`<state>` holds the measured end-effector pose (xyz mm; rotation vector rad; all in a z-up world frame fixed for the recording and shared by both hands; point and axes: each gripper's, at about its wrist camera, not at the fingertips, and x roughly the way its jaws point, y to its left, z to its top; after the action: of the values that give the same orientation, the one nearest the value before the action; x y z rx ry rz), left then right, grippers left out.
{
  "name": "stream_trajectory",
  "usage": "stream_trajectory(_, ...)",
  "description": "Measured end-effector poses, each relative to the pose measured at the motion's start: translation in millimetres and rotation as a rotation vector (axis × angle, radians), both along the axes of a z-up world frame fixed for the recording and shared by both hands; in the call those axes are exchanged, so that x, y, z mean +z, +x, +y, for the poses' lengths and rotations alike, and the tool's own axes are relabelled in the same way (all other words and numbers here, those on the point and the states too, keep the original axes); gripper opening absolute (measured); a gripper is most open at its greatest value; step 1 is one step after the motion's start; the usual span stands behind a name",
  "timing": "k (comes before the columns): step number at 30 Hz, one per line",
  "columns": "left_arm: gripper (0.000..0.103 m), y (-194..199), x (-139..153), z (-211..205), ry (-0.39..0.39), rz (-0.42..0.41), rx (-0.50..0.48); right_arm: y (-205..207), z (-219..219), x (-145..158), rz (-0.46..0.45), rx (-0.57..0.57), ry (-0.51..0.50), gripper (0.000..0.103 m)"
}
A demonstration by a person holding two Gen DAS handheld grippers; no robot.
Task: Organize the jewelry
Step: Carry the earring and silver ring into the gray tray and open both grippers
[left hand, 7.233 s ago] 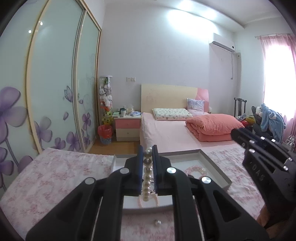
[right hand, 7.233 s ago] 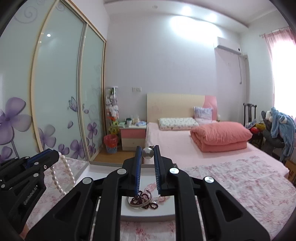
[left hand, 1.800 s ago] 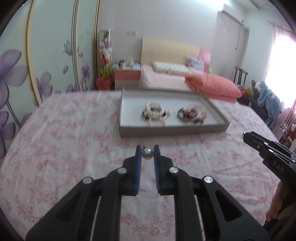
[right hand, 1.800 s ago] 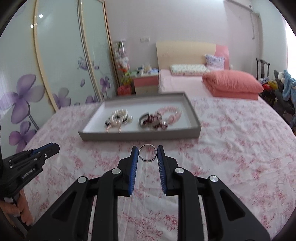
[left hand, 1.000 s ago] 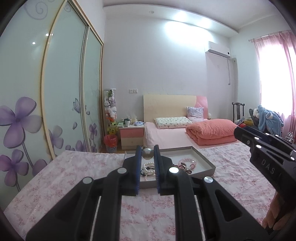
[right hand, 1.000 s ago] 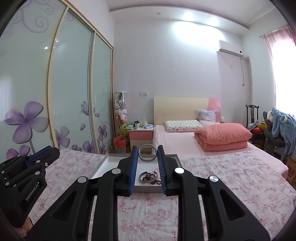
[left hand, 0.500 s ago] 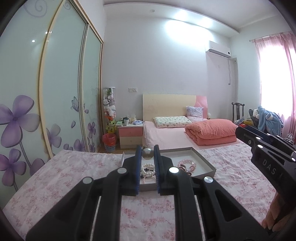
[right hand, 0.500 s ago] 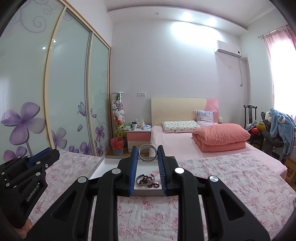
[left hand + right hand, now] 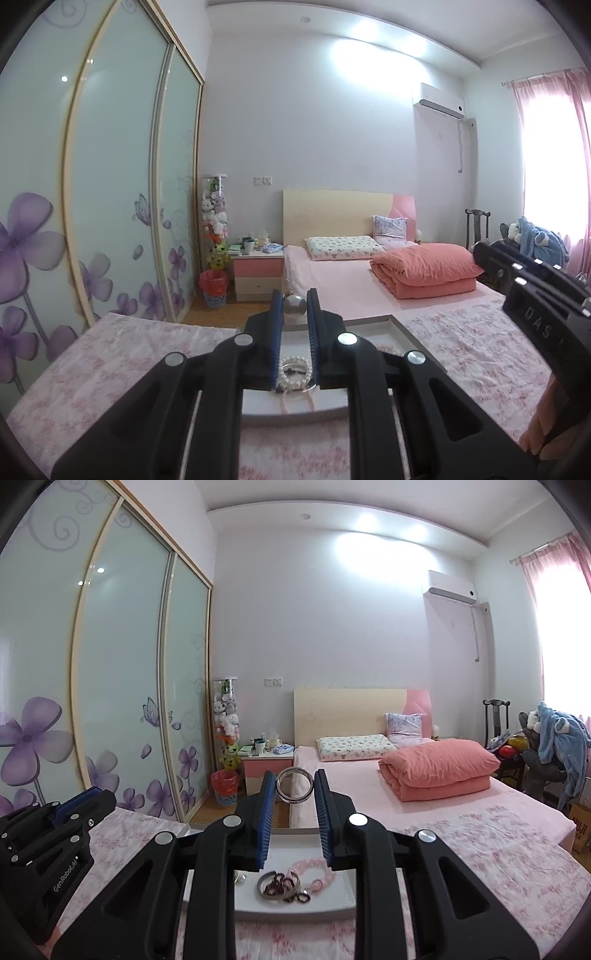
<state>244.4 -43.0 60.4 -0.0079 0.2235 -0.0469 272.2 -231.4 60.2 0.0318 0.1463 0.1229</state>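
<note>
My left gripper (image 9: pixel 294 306) is shut on a small silver ball (image 9: pixel 294 306), held above the grey jewelry tray (image 9: pixel 402 330). A white pearl necklace (image 9: pixel 293 376) lies in the tray under the fingers. My right gripper (image 9: pixel 295 785) is shut on a silver ring (image 9: pixel 294 785), held above the same tray (image 9: pixel 295 910). Below it lie a dark red bead bracelet with a silver bangle (image 9: pixel 279 884) and a pink bead bracelet (image 9: pixel 317 871). Each gripper shows at the edge of the other's view, the right in the left wrist view (image 9: pixel 535 302), the left in the right wrist view (image 9: pixel 51 845).
The tray rests on a pink floral cloth (image 9: pixel 110 369). Behind stand a bed with a folded salmon quilt (image 9: pixel 439 771), a pink nightstand (image 9: pixel 258 273), a red bin (image 9: pixel 213 288), sliding wardrobe doors with purple flowers (image 9: pixel 110 701) and a chair with clothes (image 9: pixel 554 746).
Both grippers have moved closer over the tray, which now lies right under the fingers. The left still holds the ball and the right the ring.
</note>
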Motion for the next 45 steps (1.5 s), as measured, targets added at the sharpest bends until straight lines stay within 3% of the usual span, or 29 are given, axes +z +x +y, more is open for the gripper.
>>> stream_trajectory(11, 0.014, 90, -49, 0, -0.026, 0.172, -0.020, 88, 6, -48, 0.202, 0.032, 0.022, 0.023)
stream_trajectory(17, 0.014, 115, -69, 2, -0.009, 0.217, -0.018, 109, 9, -71, 0.282, 0.025, 0.022, 0.023)
stream_trajectory(29, 0.016, 150, -96, 1, -0.030, 0.302, -0.060, 133, 0, -89, 0.394, 0.069, 0.097, 0.025)
stream_trajectory(31, 0.023, 152, -99, 3, -0.041, 0.317, -0.059, 134, 2, -90, 0.398, 0.063, 0.105, 0.038)
stream_trajectory(32, 0.030, 153, -100, 6, -0.052, 0.325, -0.059, 133, 1, -90, 0.394, 0.060, 0.111, 0.049)
stream_trajectory(33, 0.033, 153, -101, 7, -0.059, 0.327, -0.057, 132, 0, -89, 0.386, 0.055, 0.116, 0.051)
stream_trajectory(45, 0.038, 147, -93, 23, -0.083, 0.312, 0.002, 126, -10, -83, 0.361, 0.020, 0.116, 0.052)
